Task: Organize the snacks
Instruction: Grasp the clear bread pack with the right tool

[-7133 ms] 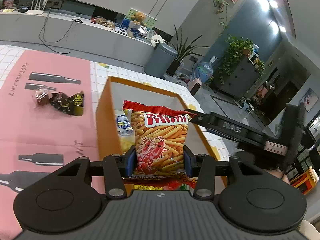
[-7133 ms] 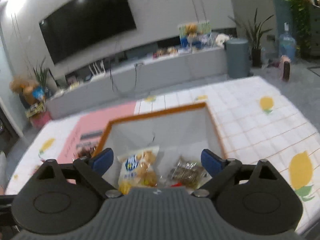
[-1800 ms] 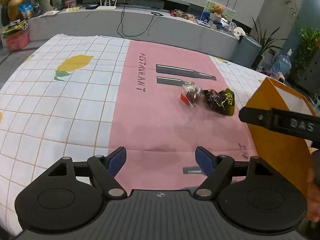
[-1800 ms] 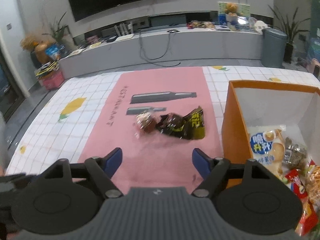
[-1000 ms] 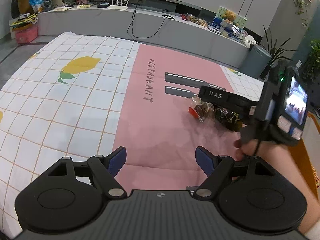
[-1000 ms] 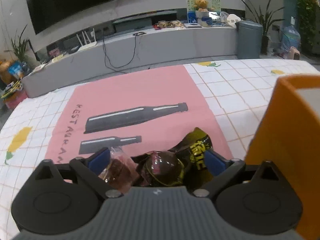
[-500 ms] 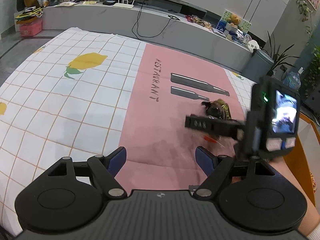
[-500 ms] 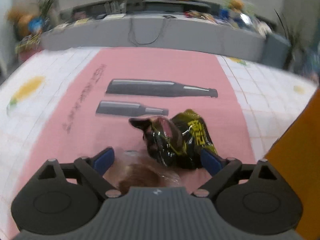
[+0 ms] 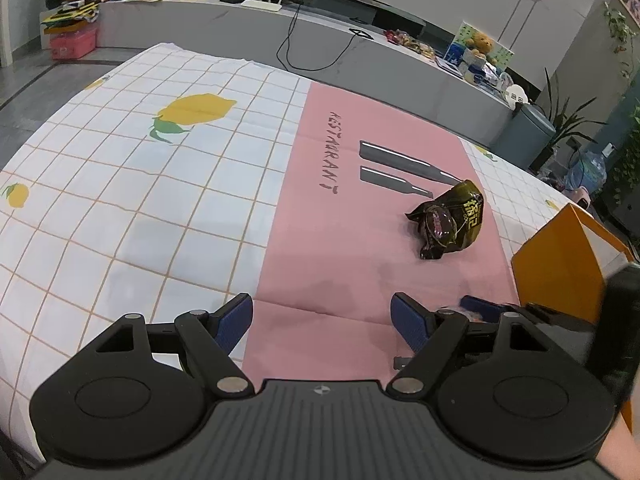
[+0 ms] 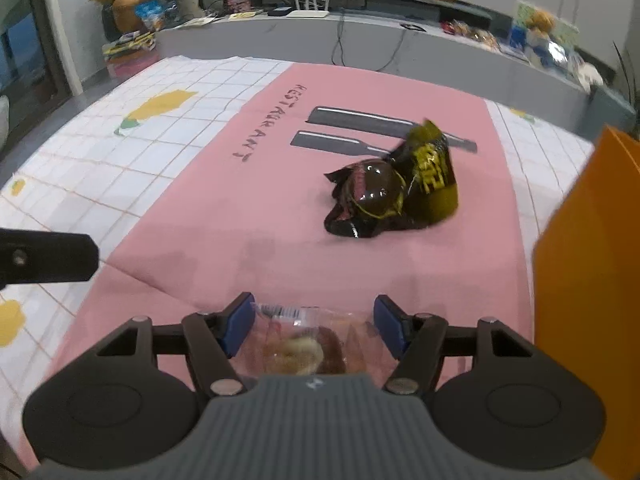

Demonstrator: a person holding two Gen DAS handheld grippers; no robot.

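The right gripper (image 10: 312,330) has just been closing around the clear-wrapped snack (image 10: 304,350) low in frame — squeeze gently, lift clear, then carry it right to the orange box (image 10: 592,264) — the left gripper (image 9: 322,320) is idling open, empty.

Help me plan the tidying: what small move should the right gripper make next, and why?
Probably finish closing on the clear-wrapped snack. The right gripper has just been closing, and the snack sits between its blue pads, the wrapper's edges at both. Once held, it can go to the orange box at right.
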